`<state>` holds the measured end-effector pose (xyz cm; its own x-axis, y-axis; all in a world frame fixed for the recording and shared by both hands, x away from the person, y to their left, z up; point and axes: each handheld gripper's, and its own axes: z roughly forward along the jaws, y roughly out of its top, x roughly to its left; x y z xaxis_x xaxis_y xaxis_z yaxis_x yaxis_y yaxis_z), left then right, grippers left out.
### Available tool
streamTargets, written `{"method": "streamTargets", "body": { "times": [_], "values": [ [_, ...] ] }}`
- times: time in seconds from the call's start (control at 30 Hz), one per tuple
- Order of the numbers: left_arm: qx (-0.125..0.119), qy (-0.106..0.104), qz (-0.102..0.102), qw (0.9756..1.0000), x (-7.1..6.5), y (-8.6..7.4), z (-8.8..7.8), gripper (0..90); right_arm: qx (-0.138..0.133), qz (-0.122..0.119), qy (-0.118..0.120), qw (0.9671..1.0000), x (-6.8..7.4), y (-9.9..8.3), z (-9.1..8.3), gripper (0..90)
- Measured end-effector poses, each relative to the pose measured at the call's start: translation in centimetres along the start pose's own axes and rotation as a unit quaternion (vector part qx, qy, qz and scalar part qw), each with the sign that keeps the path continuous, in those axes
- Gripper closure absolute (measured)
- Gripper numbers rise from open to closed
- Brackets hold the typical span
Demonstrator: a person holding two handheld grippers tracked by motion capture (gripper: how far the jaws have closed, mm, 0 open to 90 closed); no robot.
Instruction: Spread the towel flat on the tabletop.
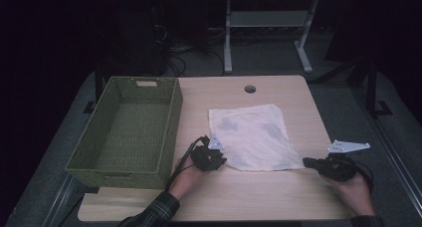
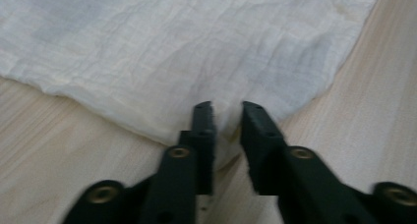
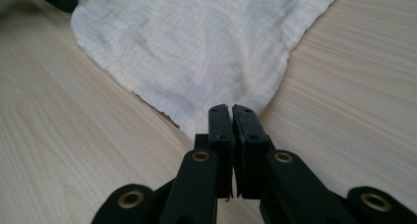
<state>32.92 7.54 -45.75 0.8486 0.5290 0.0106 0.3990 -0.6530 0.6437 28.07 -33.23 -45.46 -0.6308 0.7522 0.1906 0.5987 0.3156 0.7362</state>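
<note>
Jaws of the left gripper (image 2: 227, 106) are being seen parted by a narrow gap, with the near-left corner of the white crinkled rectangular cloth (image 1: 253, 136) lying between them; whether the pads are pressing on it cannot be told. Jaws of the right gripper (image 3: 231, 108) are being held clenched on the cloth's near-right corner. Both grippers are being held low over the light wooden table (image 1: 239, 197) by hands entering from the near edge, each pointing inward at its corner. The cloth is being kept flat at mid-table, between the two grippers. Bare table is being left open along the near edge and beyond the cloth's far edge. The green woven rectangular basket (image 1: 130, 132) is being left standing at the table's left side, just beside the left gripper.
</note>
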Motion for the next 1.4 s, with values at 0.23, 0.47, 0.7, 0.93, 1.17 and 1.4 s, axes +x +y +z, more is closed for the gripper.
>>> {"method": "streamTargets", "body": {
  "times": [0.23, 0.47, 0.7, 0.93, 1.17, 1.4],
  "values": [
    [-0.028, -0.013, -0.016, 0.9994, 1.2, 1.7, -1.4, 89.7, -0.005, -0.005, -0.001, 1.0, -0.1, 0.0, -0.1, 87.1],
    [-0.048, 0.001, -0.022, 0.9986, 3.5, 4.3, 0.0, 89.7, -0.002, -0.004, -0.002, 1.0, -0.1, 0.0, 0.0, 87.1],
    [-0.045, 0.007, -0.042, 0.9981, 5.6, 5.5, 3.5, 88.9, 0.0, -0.004, -0.002, 1.0, -0.3, 0.0, 0.3, 87.1],
    [-0.06, 0.008, -0.045, 0.9972, 4.7, 4.9, 1.6, 65.5, 0.003, -0.006, -0.001, 1.0, -0.4, 0.0, 0.5, 87.1],
    [-0.04, 0.002, -0.024, 0.9989, 2.5, 3.8, 1.3, 63.5, 0.002, -0.007, -0.002, 1.0, -0.4, 0.0, 0.4, 87.1],
    [-0.022, 0.014, -0.037, 0.999, 3.1, 3.6, 3.8, 62.8, 0.004, -0.008, 0.0, 1.0, -0.4, 0.0, 0.5, 87.1]
  ]
}}
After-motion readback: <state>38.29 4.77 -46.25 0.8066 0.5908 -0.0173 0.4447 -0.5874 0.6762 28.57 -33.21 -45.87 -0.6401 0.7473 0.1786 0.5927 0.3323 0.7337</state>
